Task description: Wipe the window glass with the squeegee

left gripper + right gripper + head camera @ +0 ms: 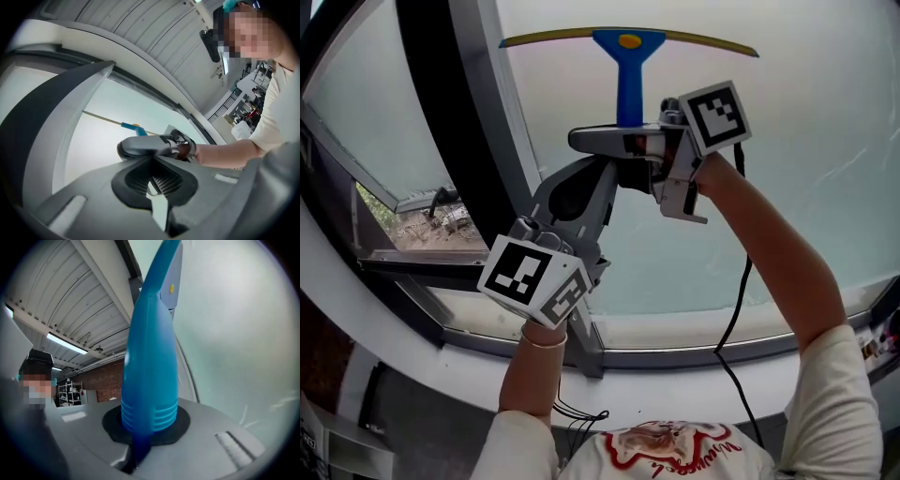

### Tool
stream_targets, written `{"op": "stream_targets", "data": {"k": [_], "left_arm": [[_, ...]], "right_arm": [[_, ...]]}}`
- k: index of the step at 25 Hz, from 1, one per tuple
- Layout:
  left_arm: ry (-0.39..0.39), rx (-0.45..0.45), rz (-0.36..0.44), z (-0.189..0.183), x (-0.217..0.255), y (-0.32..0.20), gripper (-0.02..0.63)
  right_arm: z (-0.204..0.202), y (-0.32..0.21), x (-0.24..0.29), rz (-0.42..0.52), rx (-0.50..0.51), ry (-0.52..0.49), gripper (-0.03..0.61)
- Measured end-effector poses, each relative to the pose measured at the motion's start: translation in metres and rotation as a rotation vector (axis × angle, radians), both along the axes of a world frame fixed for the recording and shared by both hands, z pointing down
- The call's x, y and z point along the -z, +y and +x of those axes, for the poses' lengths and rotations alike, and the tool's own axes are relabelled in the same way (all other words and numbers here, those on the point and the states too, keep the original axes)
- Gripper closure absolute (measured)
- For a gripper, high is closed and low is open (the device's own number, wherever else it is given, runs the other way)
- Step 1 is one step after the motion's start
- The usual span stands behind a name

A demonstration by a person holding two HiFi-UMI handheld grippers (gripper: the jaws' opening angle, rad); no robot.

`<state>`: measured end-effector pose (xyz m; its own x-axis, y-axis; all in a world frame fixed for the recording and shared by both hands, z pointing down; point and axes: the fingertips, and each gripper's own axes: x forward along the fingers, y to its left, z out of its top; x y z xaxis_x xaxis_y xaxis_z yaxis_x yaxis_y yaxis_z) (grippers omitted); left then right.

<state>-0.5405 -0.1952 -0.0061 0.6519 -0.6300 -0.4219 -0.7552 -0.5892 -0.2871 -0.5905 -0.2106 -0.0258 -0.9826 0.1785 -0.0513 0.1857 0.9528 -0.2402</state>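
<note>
Closest to the head camera is the left gripper (586,178), a grey plastic body with a black-and-white marker cube. It is raised in front of the window frame (455,122), and its jaws are pressed together on nothing, ribbed black pads meeting in its own view. Above it the right gripper (630,150) pinches the squeegee (628,66) by its handle. This is smooth, glossy blue plastic that widens from a ridged end at the jaws to a flat head with a small yellow button. A long, thin blade with a yellowish edge crosses that head and sits high on the window glass (806,141), apparently pressed to it. The pane is hazy and milky, with a few faint streaks low on the right, and no clear border shows between wiped and unwiped glass. With the blade near the top, this looks like the start of a downward stroke, so most of the pane below seems left to do. A thin black cable (739,281) hangs from the right gripper past the white sill (675,384).
</note>
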Motion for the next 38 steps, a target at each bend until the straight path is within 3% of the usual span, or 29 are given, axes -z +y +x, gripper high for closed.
{"op": "stream_targets", "data": {"k": [8,16,22,38], "left_arm": [[0.003,0.030,-0.044,-0.001,-0.018,-0.012,0.612],[-0.003,0.022,-0.123,0.003,-0.058,-0.020,0.612],[-0.017,0.046,-0.145,0.001,-0.091,-0.019,0.612],[-0.006,0.039,-0.295,0.003,-0.160,-0.010,0.612]], "right_arm": [[-0.005,-0.008,-0.019,0.010,0.014,0.088,0.561],[-0.001,-0.017,-0.063,-0.018,0.011,0.108,0.561],[-0.001,-0.018,-0.095,0.023,0.012,0.107,0.561],[-0.002,-0.005,-0.165,-0.096,0.030,0.097,0.558]]}}
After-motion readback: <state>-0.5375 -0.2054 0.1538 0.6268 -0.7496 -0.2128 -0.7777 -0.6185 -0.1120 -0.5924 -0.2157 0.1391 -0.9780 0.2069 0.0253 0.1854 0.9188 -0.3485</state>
